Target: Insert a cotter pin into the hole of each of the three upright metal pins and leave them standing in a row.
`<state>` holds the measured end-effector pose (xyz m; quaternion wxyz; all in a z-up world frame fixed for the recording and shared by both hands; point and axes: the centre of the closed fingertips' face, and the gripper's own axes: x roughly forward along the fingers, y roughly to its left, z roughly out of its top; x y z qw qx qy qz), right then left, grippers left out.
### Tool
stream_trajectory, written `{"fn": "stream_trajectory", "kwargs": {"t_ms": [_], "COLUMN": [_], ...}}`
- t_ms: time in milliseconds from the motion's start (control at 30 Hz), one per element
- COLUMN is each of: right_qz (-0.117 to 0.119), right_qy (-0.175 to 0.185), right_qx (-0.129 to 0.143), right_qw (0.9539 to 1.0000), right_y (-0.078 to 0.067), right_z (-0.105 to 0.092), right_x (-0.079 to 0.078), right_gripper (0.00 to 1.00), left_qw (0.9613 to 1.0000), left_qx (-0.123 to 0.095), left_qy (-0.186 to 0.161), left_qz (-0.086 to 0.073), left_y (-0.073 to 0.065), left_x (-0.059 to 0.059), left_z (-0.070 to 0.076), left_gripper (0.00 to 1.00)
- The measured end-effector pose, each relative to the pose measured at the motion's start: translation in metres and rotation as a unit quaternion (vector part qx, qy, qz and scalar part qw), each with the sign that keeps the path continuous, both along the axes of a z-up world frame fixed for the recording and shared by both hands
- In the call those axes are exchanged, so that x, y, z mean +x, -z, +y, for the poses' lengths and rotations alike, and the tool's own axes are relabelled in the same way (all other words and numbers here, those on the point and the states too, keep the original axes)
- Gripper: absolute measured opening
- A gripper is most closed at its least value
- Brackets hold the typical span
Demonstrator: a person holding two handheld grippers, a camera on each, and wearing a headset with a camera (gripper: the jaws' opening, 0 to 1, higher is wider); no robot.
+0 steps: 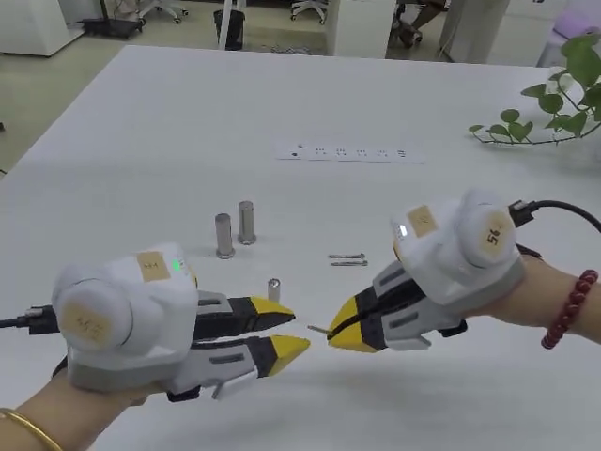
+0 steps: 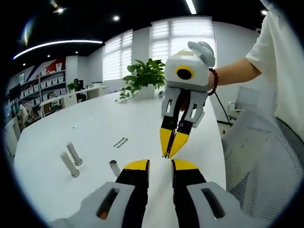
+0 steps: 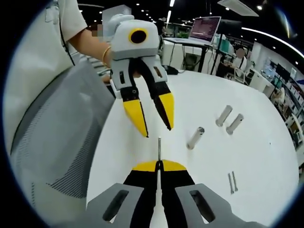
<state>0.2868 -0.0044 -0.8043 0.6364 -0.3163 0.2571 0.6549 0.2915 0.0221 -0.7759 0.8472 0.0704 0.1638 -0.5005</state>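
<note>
In the head view, the left tool [image 1: 293, 329] at lower left has its jaws parted, and the right tool [image 1: 336, 336] at centre right pinches a cotter pin [image 1: 317, 329]. Three metal pins [image 1: 246, 223] stand mid-frame on the surface [image 1: 188, 141]. In the left gripper view they stand at lower left. In the right gripper view the pinched cotter pin juts up at centre.

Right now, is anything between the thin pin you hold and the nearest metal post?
Nothing on the white table separates the thin silver cotter pin from the nearest upright grey metal pin; the left gripper's yellow-tipped fingers hang close beside that path.
</note>
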Motion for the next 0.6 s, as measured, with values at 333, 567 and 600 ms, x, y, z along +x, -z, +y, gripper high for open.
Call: {"fn": "stream_trajectory", "kwargs": {"t_ms": [333, 567, 600], "right_qz": [-0.021, -0.035, -0.035], "right_qy": [0.010, 0.017, 0.017], "right_qx": [-0.042, -0.068, -0.071], "right_qw": [0.9988, 0.9969, 0.9967], "right_y": [0.006, 0.010, 0.011], "right_z": [-0.002, -0.003, -0.003], "right_x": [0.017, 0.029, 0.030], "right_gripper": [0.02, 0.02, 0.02], "left_qw": [0.9978, 0.9949, 0.9947], "left_qx": [-0.021, -0.013, -0.011], "left_qy": [-0.062, -0.098, -0.101], "left_qz": [0.010, 0.016, 0.016], "left_y": [0.004, 0.013, 0.014], "left_x": [0.015, 0.031, 0.033], "left_z": [0.015, 0.026, 0.026], "left_gripper": [0.26, 0.28, 0.28]}}
